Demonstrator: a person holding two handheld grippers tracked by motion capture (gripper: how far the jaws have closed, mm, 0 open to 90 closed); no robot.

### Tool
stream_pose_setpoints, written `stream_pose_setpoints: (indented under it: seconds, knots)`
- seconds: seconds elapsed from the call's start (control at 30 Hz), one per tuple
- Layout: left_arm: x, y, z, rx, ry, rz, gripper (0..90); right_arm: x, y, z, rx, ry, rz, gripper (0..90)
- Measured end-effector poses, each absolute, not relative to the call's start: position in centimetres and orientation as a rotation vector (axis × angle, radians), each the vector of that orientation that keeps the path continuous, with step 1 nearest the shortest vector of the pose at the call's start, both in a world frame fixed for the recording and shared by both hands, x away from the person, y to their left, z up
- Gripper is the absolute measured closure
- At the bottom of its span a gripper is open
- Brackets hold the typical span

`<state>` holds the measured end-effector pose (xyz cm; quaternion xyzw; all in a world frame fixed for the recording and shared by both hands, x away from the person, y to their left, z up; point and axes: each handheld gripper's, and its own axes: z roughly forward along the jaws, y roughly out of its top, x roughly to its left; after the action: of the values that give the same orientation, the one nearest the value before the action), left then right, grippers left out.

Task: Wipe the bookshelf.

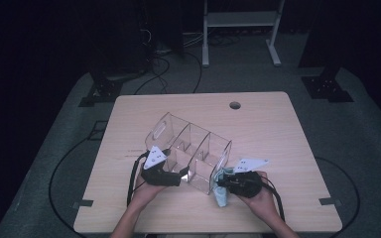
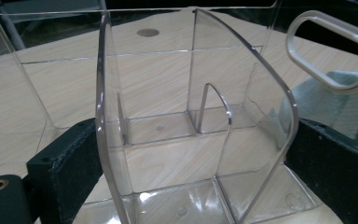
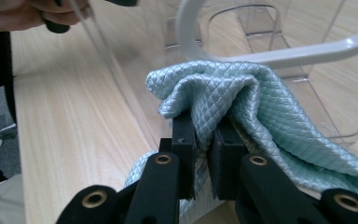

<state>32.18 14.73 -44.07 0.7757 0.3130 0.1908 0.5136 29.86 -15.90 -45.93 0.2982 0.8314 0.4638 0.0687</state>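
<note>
right gripper pinches the pale green quilted cloth; left gripper clamps the clear acrylic divided organizer, which may skid toward 12 o'clock under hard wiping.

no readable text, no labels, no brand marks

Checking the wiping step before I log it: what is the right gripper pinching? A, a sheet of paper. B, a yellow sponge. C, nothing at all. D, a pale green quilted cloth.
D: in the right gripper view the right gripper has its jaws clamped on a bunched fold of the pale green cloth.
</note>
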Motion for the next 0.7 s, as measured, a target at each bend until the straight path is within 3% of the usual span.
stream_pose_setpoints:
  seconds: [0.7]
  knots:
    - [31.8,13.5,-44.1,1.877,0.743,0.487,5.7,28.3,-16.1,-45.4,0.858,2.539,1.365,81.8]
